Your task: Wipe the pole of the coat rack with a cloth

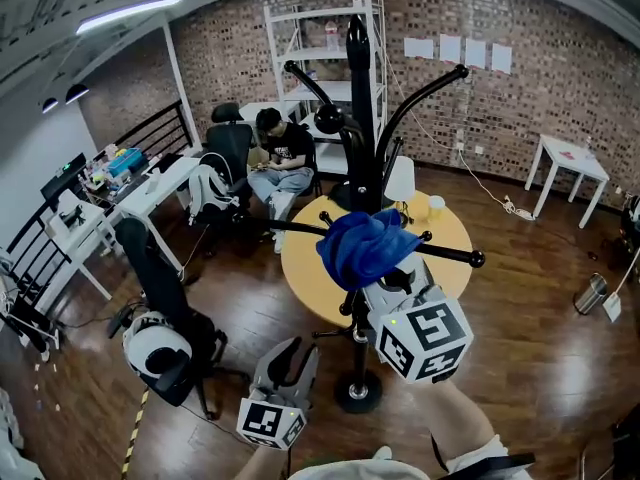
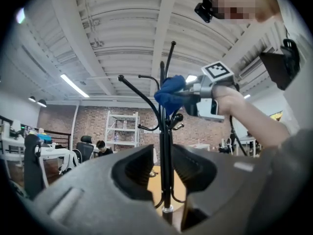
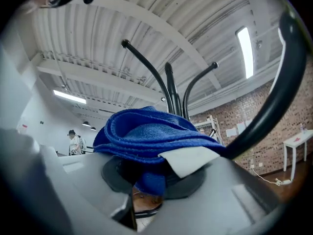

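Right tool (image 3: 146,182): we see it clamped on the blue cloth (image 1: 362,246)
Cloth: bunched against the pole (image 1: 360,78) of the coat rack (image 1: 365,183), level with the lower pegs, the round yellow bench (image 1: 305,268) behind it
Left tool (image 2: 164,169): jaws apart, holding nothing; we see the pole through the gap, well apart from them

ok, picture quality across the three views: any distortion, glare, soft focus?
Head view: heavy fisheye, the brick wall bows, but the coat rack pole is sharp. Left gripper view: black vignette at the corners; the fingers near the lens are soft, the coat rack pole seen between them crisp. Right gripper view: the cloth fills the foreground slightly soft, and the ceiling light is blown out.
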{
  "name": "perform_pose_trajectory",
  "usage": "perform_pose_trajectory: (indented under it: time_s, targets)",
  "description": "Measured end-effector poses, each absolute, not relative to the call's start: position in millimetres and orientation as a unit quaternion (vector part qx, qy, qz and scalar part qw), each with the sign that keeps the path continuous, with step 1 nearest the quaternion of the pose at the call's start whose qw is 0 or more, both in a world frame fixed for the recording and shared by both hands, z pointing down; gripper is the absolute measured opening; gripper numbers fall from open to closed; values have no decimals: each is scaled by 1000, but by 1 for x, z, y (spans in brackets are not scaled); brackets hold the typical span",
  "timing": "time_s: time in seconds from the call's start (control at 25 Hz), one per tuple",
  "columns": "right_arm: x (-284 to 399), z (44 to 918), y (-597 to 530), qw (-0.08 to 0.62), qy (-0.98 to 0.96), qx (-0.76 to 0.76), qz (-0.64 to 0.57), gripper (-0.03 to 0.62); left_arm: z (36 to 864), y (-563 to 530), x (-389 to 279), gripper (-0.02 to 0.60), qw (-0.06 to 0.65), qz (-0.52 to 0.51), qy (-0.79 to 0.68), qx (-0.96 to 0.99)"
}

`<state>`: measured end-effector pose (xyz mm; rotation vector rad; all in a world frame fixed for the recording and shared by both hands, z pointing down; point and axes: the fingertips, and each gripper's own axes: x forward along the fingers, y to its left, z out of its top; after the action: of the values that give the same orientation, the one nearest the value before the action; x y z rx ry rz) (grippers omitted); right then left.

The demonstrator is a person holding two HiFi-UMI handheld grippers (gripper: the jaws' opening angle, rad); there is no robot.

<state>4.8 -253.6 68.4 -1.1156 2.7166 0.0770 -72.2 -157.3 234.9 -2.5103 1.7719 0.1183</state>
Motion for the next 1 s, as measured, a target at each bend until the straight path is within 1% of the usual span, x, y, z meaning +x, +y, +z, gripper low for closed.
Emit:
perform_pose_trajectory:
  time_s: [0.08, 0.16, 0.4, 0.56, 0.72, 0.84, 1.0]
  targets:
    - [6, 54, -233, 120, 922, -363, 62, 98, 232, -164, -72, 110, 36, 38, 575, -817]
    - [2, 48, -219, 122, 921, -358, 94, 98, 234, -174, -72, 110, 35, 40, 564, -824]
    - [-21, 33, -229, 92, 907, -388, 137, 98, 228, -208, -88, 110, 36, 56, 513, -856]
    - [-29, -18, -247, 79, 879, -435, 177, 98, 216, -225, -109, 110, 45, 63, 472, -878]
    - [-33, -55, -265, 55, 847, -488, 202, 98, 231, -240, -118, 109, 26, 61, 413, -908]
    - [-38, -44, -277, 19, 827, -523, 205, 98, 226, -244, -114, 109, 25, 65, 370, -926]
    - [-38, 18, -293, -63, 821, -545, 158, 98, 214, -246, -107, 109, 27, 66, 327, -942]
